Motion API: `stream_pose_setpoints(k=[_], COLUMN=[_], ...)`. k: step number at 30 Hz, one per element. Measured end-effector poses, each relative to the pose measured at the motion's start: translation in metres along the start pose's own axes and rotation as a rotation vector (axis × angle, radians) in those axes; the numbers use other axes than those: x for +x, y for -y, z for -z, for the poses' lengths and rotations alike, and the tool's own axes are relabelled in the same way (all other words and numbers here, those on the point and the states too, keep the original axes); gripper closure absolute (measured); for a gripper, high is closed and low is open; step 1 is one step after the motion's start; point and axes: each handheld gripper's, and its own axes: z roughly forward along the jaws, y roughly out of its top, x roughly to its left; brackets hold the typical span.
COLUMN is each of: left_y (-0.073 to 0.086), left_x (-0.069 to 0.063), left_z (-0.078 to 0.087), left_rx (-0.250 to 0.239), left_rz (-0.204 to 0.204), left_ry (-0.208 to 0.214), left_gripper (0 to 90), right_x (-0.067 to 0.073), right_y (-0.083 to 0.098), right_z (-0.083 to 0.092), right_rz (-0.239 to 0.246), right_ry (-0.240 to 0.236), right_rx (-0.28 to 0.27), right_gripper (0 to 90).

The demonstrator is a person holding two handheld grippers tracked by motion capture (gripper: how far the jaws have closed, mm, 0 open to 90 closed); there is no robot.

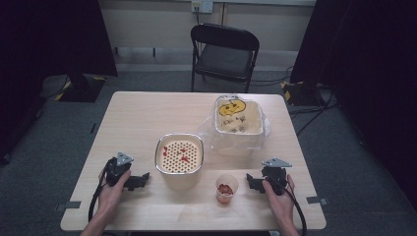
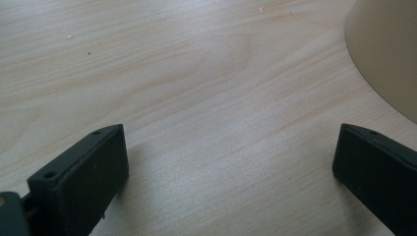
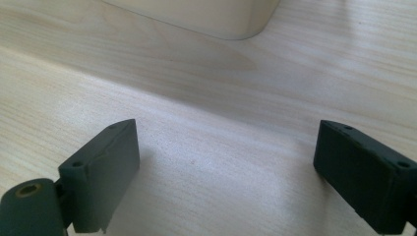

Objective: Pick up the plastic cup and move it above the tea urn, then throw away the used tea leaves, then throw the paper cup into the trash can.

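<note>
I hold my left gripper (image 1: pixel 139 181) and right gripper (image 1: pixel 252 183) low over the table (image 1: pixel 142 113), one at each side. Both stand with jaws wide apart and nothing between them; in each gripper view I see bare wood between the black jaws.

The cup (image 1: pixel 226 188) stands near the front edge, just beside my right gripper, with red bits in its bottom. The strainer (image 1: pixel 179 154), a perforated tray set in a cream tub, sits between my hands, closer to the left one; a few red bits lie on its holes. Behind it to the right stands the bin (image 1: pixel 238 118), lined with a clear bag and holding a yellow peel.

I judge the work barely begun: the cup's contents are not yet tipped out, and neither gripper touches anything. What remains is to grasp the cup, probably with my right, and empty it.
</note>
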Motion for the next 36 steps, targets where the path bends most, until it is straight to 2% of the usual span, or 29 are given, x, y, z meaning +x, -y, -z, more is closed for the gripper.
stream_pose_setpoints(k=[8,11,12,13,16,17,19,21,25,29,30,34,36], left_y=[0.0,0.0,0.0,0.0,0.0,0.0,0.0,0.0,0.0,0.0,0.0,0.0,0.0], left_x=[0.0,0.0,0.0,0.0,0.0,0.0,0.0,0.0,0.0,0.0,0.0,0.0,0.0], left_z=[0.0,0.0,0.0,0.0,0.0,0.0,0.0,0.0,0.0,0.0,0.0,0.0,0.0], left_rx=[0.001,0.001,0.001,0.001,0.001,0.001,0.001,0.001,0.001,0.001,0.001,0.0,0.0], left_rz=[-0.003,-0.002,-0.002,-0.002,-0.002,-0.002,-0.002,-0.002,-0.002,0.0,0.0,0.0,0.0], left_ry=[-0.001,0.0,0.0,0.0,0.0,0.0,-0.001,0.0,0.0,0.001,0.001,0.001,0.001], left_gripper=[0.0,0.0,0.0,0.0,0.0,0.0,0.0,0.0,0.0,0.0,0.0,0.0,0.0], right_x=[0.002,0.001,0.001,0.003,0.006,0.009,0.01,0.014,0.019,0.024,0.024,0.033,0.037], right_y=[0.001,0.0,0.0,-0.001,-0.001,0.0,0.0,0.001,0.003,0.006,0.006,0.01,0.014], right_z=[0.002,0.007,0.007,0.01,0.014,0.017,0.018,0.022,0.028,0.036,0.036,0.045,0.048], right_rz=[0.001,0.021,0.021,0.037,0.04,0.042,0.043,0.049,0.056,0.051,0.051,0.075,0.087], right_ry=[0.004,-0.06,-0.06,-0.082,-0.092,-0.113,-0.123,-0.171,-0.191,-0.244,-0.244,-0.265,-0.292], right_rx=[0.003,0.006,0.006,0.012,0.011,0.015,0.022,0.048,0.056,0.068,0.068,0.073,0.081], right_gripper=[11.7,13.7,13.7,13.6,13.7,13.8,13.9,14.1,14.7,18.4,18.4,20.4,20.4])
